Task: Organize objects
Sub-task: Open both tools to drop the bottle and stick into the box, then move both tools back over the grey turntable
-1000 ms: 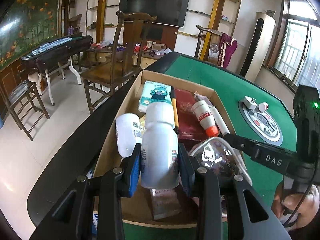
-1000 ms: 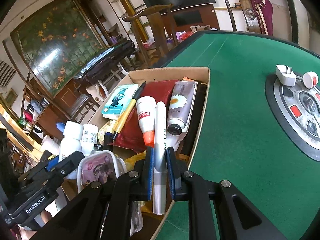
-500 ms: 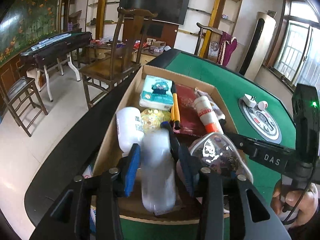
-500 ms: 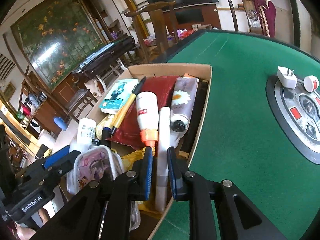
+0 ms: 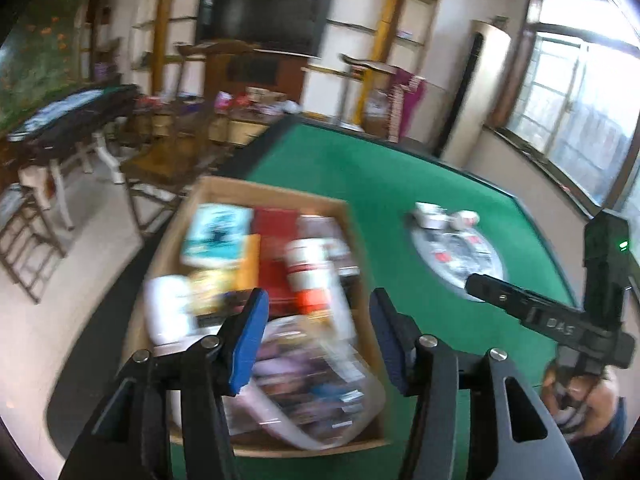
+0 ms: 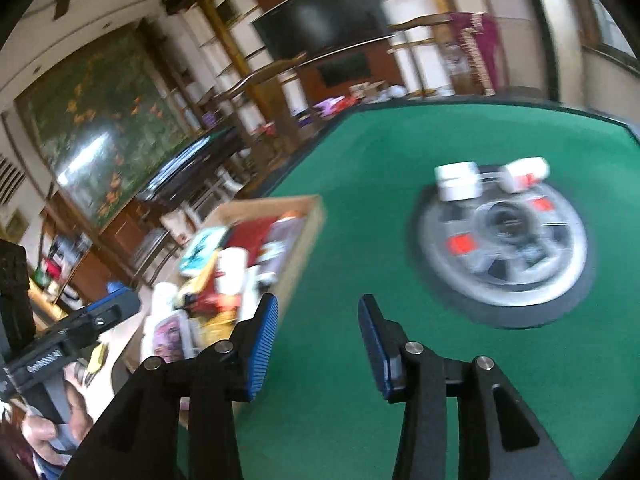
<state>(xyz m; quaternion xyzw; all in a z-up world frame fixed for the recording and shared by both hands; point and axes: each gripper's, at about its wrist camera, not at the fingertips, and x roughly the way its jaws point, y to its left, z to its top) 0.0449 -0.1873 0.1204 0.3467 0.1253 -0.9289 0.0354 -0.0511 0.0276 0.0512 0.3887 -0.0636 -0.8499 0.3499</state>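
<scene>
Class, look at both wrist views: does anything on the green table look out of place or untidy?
Two small white items sit on the round centre panel, outside the cardboard box where everything else lies jumbled. Blur hides what they are. Nothing looks spilled or broken. Both grippers are open and empty.

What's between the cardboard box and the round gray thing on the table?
Nothing but bare green felt lies between the cardboard box and the round gray panel; the right wrist view shows it best.

1 cardboard box [image 5: 172, 240]; perhaps 2 white bottles [image 5: 168, 312].
</scene>
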